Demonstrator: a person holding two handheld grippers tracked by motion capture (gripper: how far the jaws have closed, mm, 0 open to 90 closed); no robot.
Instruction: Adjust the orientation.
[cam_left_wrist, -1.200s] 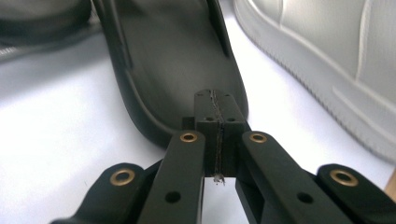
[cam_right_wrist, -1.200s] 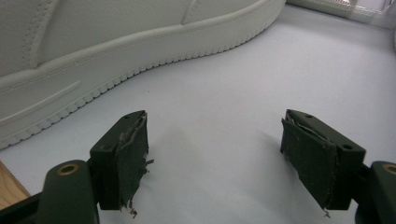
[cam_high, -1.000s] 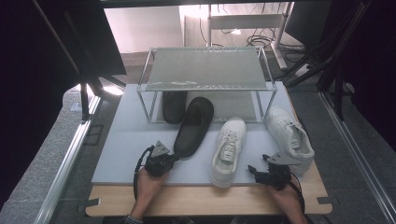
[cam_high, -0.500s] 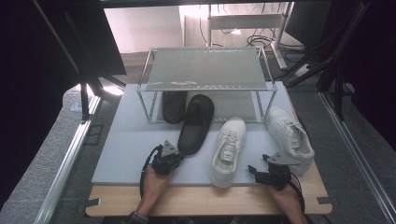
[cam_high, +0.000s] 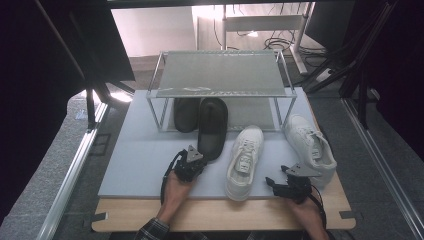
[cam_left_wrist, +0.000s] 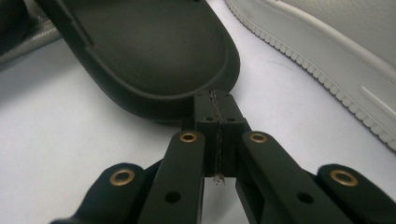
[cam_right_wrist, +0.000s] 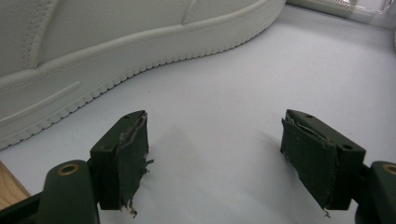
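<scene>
Grey mat (cam_high: 135, 165) on a wooden tabletop (cam_high: 210, 215), with a wire mesh shoe rack (cam_high: 222, 75) standing at the far edge and dark floor all round. So the left gripper (cam_high: 192, 160) has its jaws pressed fully together, nothing between them, and the tips sit right at the heel end of the black slipper (cam_high: 212, 127); in the left gripper view the closed tips (cam_left_wrist: 217, 109) look to be touching the slipper's rim (cam_left_wrist: 154, 56), or near enough. From that gripper the slipper runs straight ahead, long axis pointing away toward the rack, toe tucked just under the shelf beside a second dark slipper (cam_high: 185, 112). My guess is a nudge along that axis slides it in. The right gripper (cam_high: 280, 186) is well off to the side, jaws wide apart and empty over the mat, with a white sneaker (cam_high: 310, 145) just ahead of it and another white sneaker (cam_high: 244, 160) between the two hands. Left hand is clearly the nearer one
</scene>
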